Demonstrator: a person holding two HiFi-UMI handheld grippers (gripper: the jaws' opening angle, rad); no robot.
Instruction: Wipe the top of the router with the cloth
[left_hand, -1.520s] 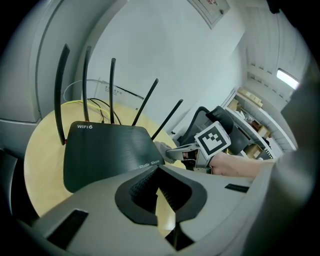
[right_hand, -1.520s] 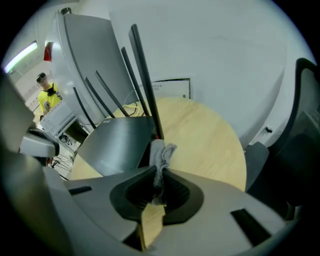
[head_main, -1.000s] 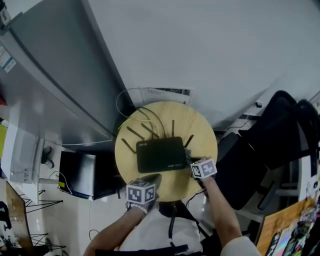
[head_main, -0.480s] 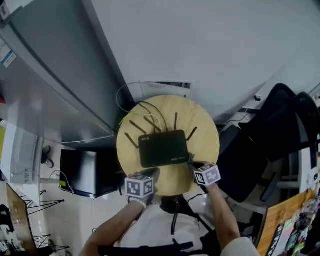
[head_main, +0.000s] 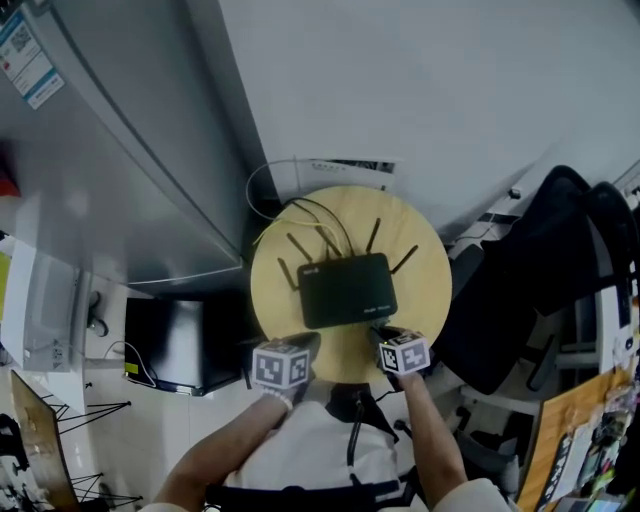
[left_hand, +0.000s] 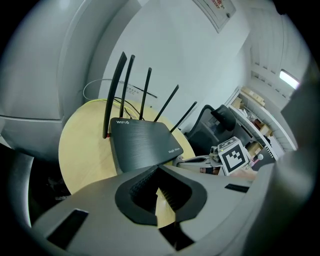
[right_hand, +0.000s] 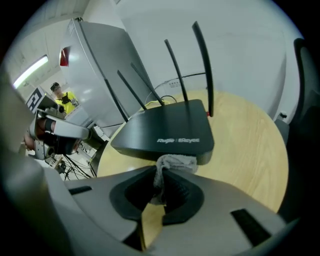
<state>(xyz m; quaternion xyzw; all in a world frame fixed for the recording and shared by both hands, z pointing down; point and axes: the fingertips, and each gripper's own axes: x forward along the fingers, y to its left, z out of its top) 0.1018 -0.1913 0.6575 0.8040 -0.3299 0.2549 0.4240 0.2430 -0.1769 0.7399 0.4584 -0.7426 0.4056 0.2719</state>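
Though both low near router (head_main: 347, 290), R tool (right_hand: 160, 176) clamped on cloth (right_hand: 176, 162), L tool (left_hand: 156, 169) pinched together

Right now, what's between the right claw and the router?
Only the cloth: the right claw pinches it, its bunched end at the near edge of the router. The right gripper view shows this.

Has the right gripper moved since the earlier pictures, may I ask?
Yes: the right gripper drew back from the flat black router's right side towards its near edge.
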